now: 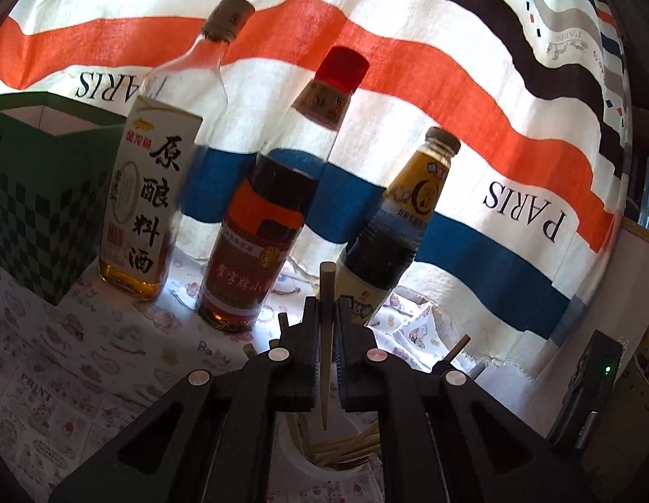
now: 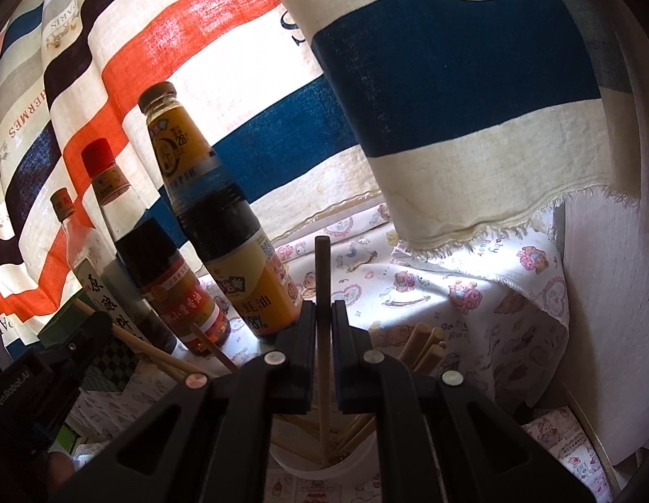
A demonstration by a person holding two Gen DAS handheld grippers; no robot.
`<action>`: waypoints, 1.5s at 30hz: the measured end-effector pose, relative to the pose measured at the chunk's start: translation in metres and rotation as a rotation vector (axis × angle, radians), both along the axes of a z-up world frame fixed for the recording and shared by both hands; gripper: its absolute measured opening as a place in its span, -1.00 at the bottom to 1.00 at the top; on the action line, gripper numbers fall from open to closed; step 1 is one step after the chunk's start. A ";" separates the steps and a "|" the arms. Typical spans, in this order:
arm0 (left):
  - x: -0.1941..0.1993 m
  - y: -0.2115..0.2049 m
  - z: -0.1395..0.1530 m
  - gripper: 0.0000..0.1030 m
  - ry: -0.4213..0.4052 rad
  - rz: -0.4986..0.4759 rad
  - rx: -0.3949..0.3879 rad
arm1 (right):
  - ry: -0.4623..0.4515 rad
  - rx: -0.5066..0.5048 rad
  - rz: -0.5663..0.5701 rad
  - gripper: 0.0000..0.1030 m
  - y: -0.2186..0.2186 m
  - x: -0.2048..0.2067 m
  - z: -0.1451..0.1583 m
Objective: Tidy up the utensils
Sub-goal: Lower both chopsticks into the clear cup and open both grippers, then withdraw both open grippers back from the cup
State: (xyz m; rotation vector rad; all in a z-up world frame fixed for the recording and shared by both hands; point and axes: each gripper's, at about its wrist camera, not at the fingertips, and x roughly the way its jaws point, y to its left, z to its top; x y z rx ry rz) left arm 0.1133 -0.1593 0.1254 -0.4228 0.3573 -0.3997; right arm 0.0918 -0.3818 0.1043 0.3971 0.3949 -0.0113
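Left fingers (image 1: 324, 314): nearest the lens, closed tight on a chopstick (image 1: 325, 360) held upright, its pointed tip hanging just below the pads, over the mouth of the white cup (image 1: 299, 467).
White cup: directly beneath the fingers, already crowded with chopsticks lying at mixed angles.
Risk at the cup: that tip could land on a crossed stick instead of a gap and get pushed sideways out of the grip, or tip the cup if pressed.
Green box (image 1: 48, 209): far left of the fingers, well clear, no trouble from there.
Three bottles: cooking wine (image 1: 144, 209), red-capped bottle (image 1: 261, 230), yellow-labelled bottle (image 1: 391, 234), standing in a row just beyond the fingers.
Risk at the bottles: the chopstick's blunt upper end pokes up in front of them; a forward tilt could knock the yellow-labelled one over.
Right fingers (image 2: 323, 314): also clamped on a chopstick (image 2: 323, 335), upright, lower end down inside the same cup.
Risk between the two: both go for one small opening, and the left tool (image 2: 43, 377) sits close on the left, so a bump is possible.
Loose chopsticks (image 2: 157, 352): on the tabletop left of the right fingers, still to collect.
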 end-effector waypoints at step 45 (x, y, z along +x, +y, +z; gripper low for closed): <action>-0.072 0.097 0.015 0.85 -0.115 0.103 0.336 | -0.335 -0.229 0.111 1.00 0.047 -0.078 0.062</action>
